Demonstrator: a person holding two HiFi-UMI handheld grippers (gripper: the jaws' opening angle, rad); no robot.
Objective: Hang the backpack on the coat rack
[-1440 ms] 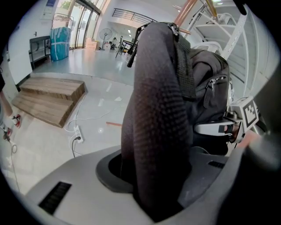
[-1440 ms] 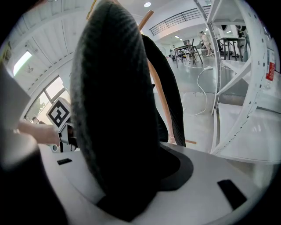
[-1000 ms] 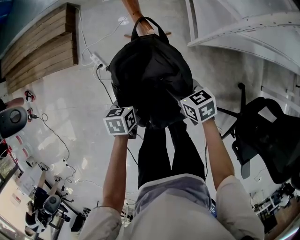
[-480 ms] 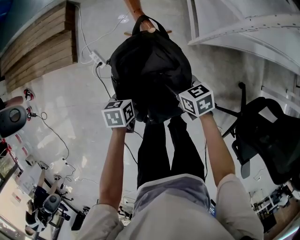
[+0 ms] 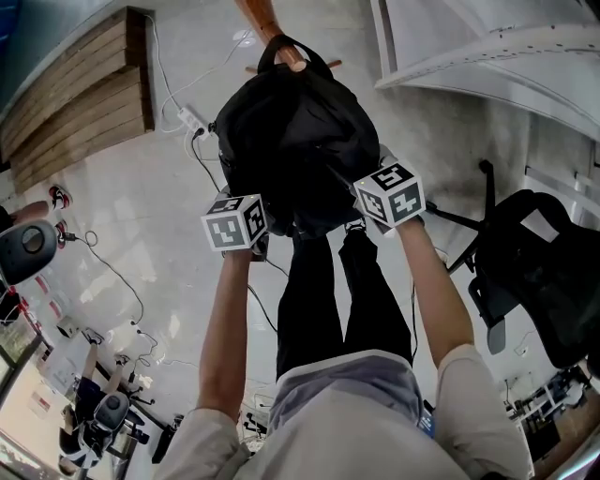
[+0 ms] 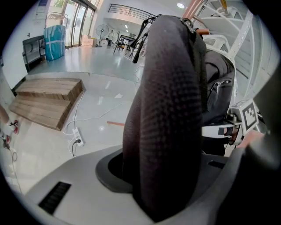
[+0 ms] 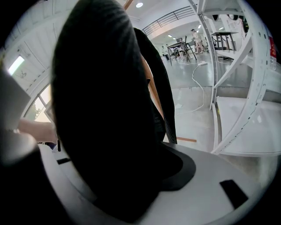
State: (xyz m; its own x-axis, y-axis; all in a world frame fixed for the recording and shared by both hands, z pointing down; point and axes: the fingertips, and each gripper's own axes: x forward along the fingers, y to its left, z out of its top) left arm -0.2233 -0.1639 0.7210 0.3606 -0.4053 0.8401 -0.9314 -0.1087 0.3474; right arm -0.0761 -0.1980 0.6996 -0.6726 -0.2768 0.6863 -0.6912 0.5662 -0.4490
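Observation:
The black backpack point(image 5: 295, 141) hangs by its top handle point(image 5: 281, 47) over a wooden peg of the coat rack point(image 5: 262, 19). My left gripper point(image 5: 255, 223) is at the bag's lower left and my right gripper point(image 5: 370, 202) at its lower right; the bag hides their tips. In the left gripper view a padded strap point(image 6: 171, 110) fills the jaws of the left gripper point(image 6: 167, 176), which is shut on it. In the right gripper view a dark strap point(image 7: 101, 110) lies between the jaws of the right gripper point(image 7: 118, 176), which have just been opening.
A black office chair point(image 5: 539, 272) stands at the right. White shelving point(image 5: 487, 47) is at the upper right. At the upper left is a wooden platform point(image 5: 84, 84), with a power strip point(image 5: 192, 120) and cables on the floor. The person's legs point(image 5: 328, 300) are below the bag.
Both grippers and the bag's lower part have shifted slightly up and left in the head view, toward the rack. The handle stays over the peg.

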